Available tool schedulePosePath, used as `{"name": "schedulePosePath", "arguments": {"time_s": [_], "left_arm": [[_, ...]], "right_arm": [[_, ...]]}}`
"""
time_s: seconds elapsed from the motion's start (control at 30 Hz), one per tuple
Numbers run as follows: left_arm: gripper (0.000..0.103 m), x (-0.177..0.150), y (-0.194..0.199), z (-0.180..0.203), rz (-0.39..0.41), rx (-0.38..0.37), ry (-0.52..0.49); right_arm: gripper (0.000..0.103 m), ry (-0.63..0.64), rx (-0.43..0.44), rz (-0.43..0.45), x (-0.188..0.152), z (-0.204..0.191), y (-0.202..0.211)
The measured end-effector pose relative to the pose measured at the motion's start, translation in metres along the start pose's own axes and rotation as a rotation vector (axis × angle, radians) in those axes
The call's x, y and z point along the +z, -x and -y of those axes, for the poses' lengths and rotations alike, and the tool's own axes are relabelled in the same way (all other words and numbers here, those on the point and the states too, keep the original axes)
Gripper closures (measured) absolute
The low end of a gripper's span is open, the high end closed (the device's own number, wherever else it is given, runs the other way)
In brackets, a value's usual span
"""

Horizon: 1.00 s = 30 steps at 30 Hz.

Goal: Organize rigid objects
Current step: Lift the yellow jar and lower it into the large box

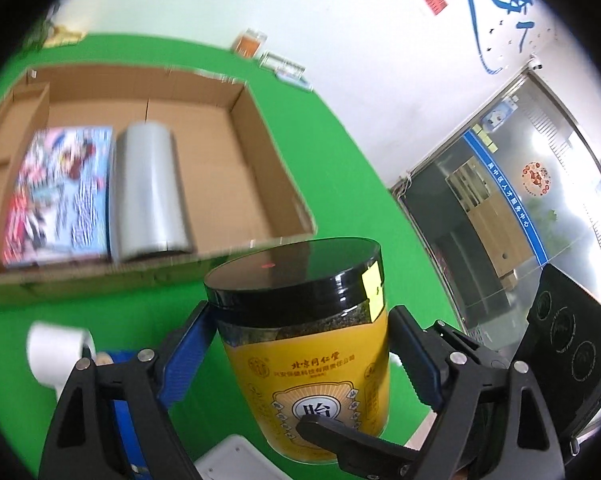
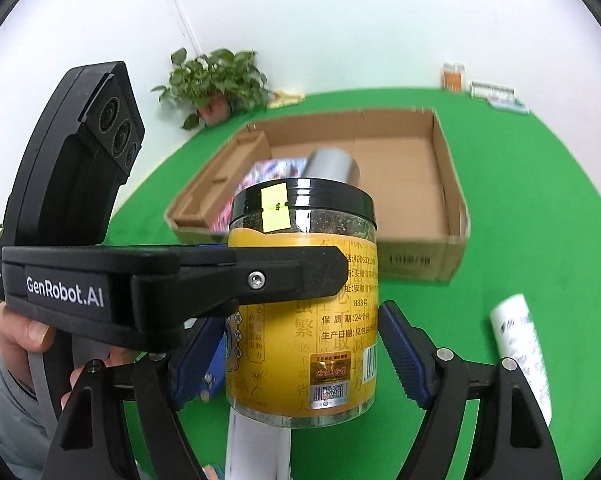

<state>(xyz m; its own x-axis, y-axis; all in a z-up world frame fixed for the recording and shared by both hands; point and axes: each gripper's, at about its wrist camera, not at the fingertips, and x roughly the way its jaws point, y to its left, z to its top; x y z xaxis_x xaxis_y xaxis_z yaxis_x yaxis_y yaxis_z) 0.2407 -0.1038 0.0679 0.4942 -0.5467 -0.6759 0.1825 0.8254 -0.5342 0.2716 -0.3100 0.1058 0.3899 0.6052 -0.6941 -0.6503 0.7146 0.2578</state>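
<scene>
A yellow-labelled jar with a black lid [image 1: 304, 344] is held between the blue pads of my left gripper [image 1: 300, 344], lifted above the green table. In the right wrist view the same jar [image 2: 304, 312] sits between the fingers of my right gripper [image 2: 300, 344], with small gaps at both pads, so it looks open. The left gripper's black body crosses in front of the jar there. The open cardboard box [image 1: 260, 140] holds a colourful book [image 1: 56, 192] and a silver roll [image 1: 148, 188].
A white roll [image 1: 56, 352] lies at the left on the green table [image 1: 340, 184]. A white tube [image 2: 520, 344] lies at the right. Small boxes [image 2: 488, 88] and a potted plant [image 2: 216, 84] stand by the far wall.
</scene>
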Motion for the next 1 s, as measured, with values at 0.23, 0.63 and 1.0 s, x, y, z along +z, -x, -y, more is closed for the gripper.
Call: {"name": "schedulePosePath", "arguments": {"time_s": [0.23,0.63,1.0], "left_arm": [[0.017,0.03,0.023,0.01,0.07,0.002,-0.071],[0.018,0.088,0.035,0.021,0.127,0.007,-0.136],[0.018,0.145,0.026,0.01,0.103,0.018,-0.128]], "right_arm": [[0.027,0.036,-0.034,0.078,0.043,-0.012,0.013],[0.027,0.078,-0.081,0.129,0.111,-0.012,0.015],[0.027,0.058,-0.066,0.093,0.175,0.007,-0.004]]}}
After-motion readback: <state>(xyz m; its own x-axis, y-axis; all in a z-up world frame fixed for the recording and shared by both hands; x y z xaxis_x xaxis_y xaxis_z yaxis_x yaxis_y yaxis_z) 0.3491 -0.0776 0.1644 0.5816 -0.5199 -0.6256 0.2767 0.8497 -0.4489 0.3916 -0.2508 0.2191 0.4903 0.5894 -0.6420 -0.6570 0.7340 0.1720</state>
